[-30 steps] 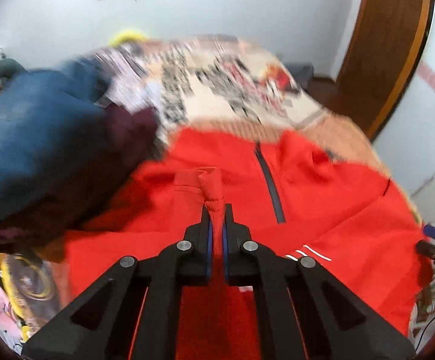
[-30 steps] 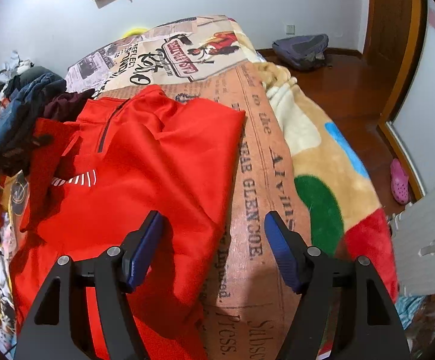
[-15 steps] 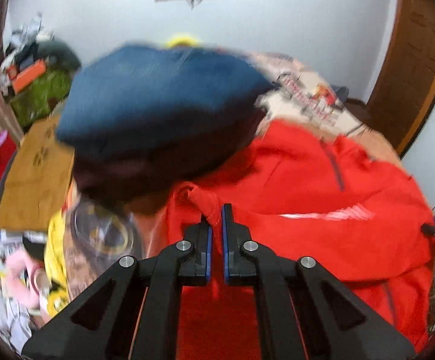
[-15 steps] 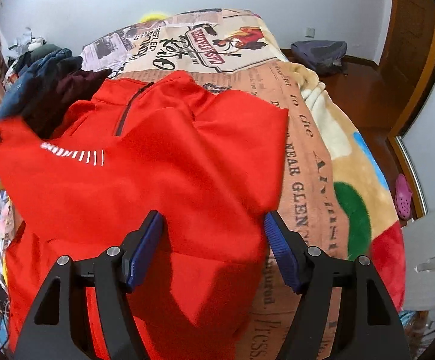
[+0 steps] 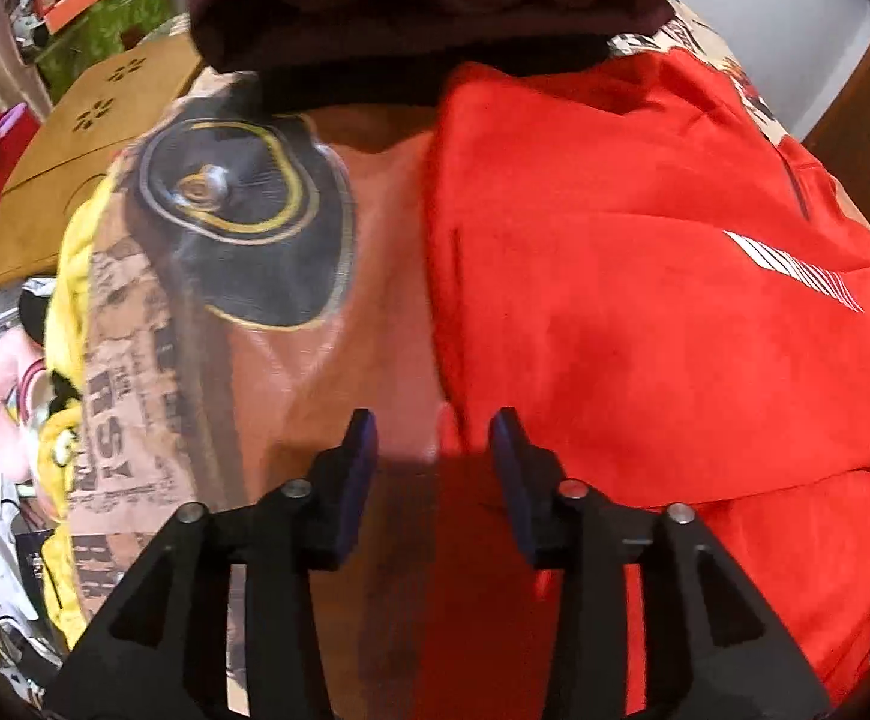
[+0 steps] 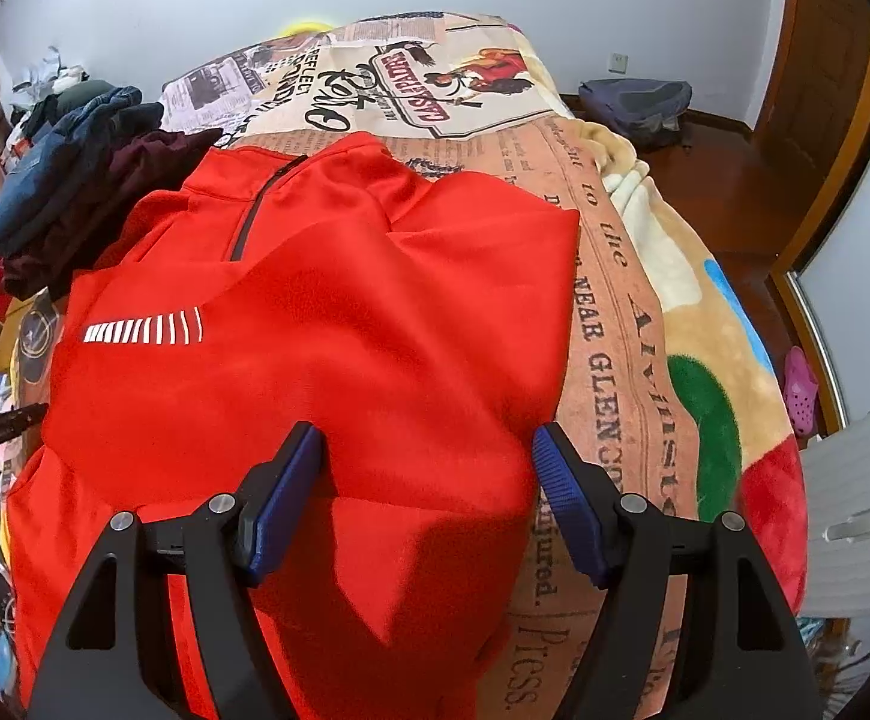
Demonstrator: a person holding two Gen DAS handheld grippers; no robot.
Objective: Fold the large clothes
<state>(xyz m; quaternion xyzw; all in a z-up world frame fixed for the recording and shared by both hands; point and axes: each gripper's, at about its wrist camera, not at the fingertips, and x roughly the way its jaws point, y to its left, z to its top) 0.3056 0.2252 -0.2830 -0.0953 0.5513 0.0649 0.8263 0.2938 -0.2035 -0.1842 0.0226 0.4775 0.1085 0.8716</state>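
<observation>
Left wrist view: the left gripper [image 5: 432, 450] fills the bottom centre, its jaws opening with nothing pinched between the blue pads [image 5: 358, 468]. The left edge of the red zip-neck pullover [image 5: 645, 312] runs down the frame just under the gap, loose on the newspaper-print bedspread [image 5: 135, 372]. The pullover takes up the right half of the picture, its white striped logo [image 5: 795, 267] at mid right. A pile of dark maroon clothes [image 5: 423, 6] crowds the top edge, touching the pullover's upper corner.

Right wrist view: the right gripper [image 6: 429, 492] stands at the bottom centre, jaws spread wide and clear of the cloth, one pad [image 6: 567, 492] at the pullover's right edge. The pullover [image 6: 339, 324] lies across the centre and left of the frame on the bedspread [image 6: 615, 312], collar and zip [image 6: 261, 204] toward the upper left, both sides apparently turned in. A denim and maroon heap [image 6: 69, 180] sits at upper left.

By my reading the sleeve fold on the left side is just being let go. The next move likely calls for both grippers to take the hem nearest the cameras and carry it up toward the collar, keeping the turned-in sides flat.
</observation>
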